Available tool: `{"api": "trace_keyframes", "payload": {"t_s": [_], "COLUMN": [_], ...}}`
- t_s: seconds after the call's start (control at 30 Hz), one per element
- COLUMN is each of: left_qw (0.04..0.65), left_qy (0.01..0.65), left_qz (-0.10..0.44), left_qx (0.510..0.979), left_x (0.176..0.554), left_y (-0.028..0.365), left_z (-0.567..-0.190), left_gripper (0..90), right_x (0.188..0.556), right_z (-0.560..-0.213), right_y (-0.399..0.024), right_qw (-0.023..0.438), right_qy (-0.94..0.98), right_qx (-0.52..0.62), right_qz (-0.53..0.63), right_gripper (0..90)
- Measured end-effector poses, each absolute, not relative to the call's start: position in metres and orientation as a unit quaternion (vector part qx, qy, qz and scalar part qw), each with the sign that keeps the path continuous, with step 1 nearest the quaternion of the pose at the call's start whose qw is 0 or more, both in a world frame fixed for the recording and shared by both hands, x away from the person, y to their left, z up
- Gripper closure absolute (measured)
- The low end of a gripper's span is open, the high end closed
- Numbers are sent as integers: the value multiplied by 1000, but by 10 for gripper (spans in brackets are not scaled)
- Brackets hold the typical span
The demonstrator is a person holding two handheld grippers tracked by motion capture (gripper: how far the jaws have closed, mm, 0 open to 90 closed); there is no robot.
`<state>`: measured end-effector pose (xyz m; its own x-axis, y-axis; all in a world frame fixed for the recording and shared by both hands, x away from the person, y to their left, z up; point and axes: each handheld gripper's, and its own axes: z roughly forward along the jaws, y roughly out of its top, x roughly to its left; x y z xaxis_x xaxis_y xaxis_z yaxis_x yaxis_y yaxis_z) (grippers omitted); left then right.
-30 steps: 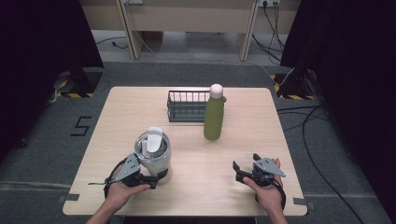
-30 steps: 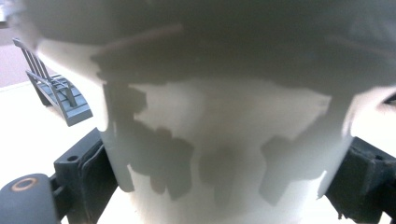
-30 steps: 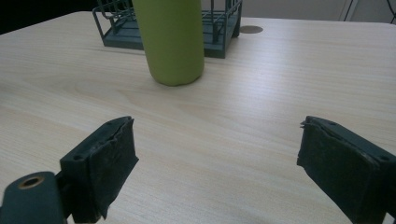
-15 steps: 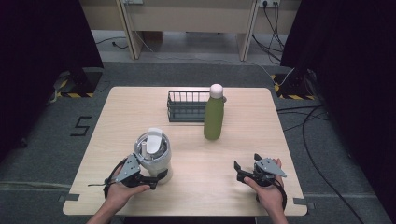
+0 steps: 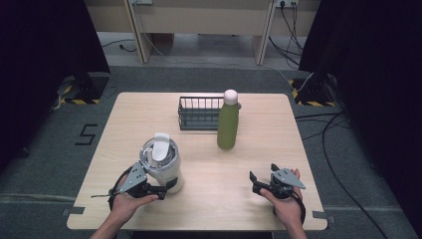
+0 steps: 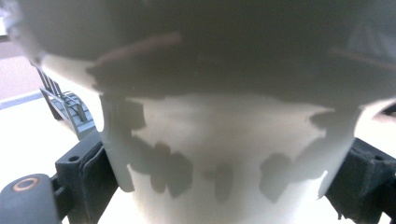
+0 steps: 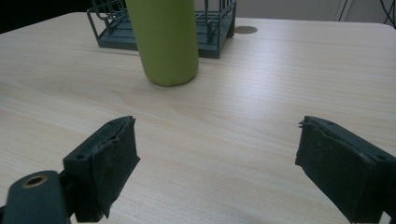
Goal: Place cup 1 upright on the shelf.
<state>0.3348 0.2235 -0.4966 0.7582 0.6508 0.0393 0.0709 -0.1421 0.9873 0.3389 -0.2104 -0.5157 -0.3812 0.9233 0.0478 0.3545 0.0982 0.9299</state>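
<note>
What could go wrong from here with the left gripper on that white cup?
The left gripper grips the white cup low on its body, so lifting might tip it. The green bottle stands tall and narrow beside the wire basket; a careless sweep by the open right gripper could topple it.

Hardly anything differs across the last second. The right tool sits a touch farther out toward the worktop's right edge than a second ago, the hand beneath it shifted with it. I cannot make out any other change, and the shift itself is slight.
</note>
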Motion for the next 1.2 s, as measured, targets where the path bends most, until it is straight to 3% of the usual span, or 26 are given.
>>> {"api": "trace_keyframes", "payload": {"t_s": [1.2], "left_qw": [618], "left_qy": [280], "left_qz": [311], "left_qx": [665], "left_x": [403], "left_y": [203], "left_z": [-449], "left_gripper": [100], "right_x": [339], "right_z": [-517], "right_y": [-213], "right_qw": [297], "right_qy": [677], "right_qx": [474], "right_qz": [478], "right_gripper": [133]}}
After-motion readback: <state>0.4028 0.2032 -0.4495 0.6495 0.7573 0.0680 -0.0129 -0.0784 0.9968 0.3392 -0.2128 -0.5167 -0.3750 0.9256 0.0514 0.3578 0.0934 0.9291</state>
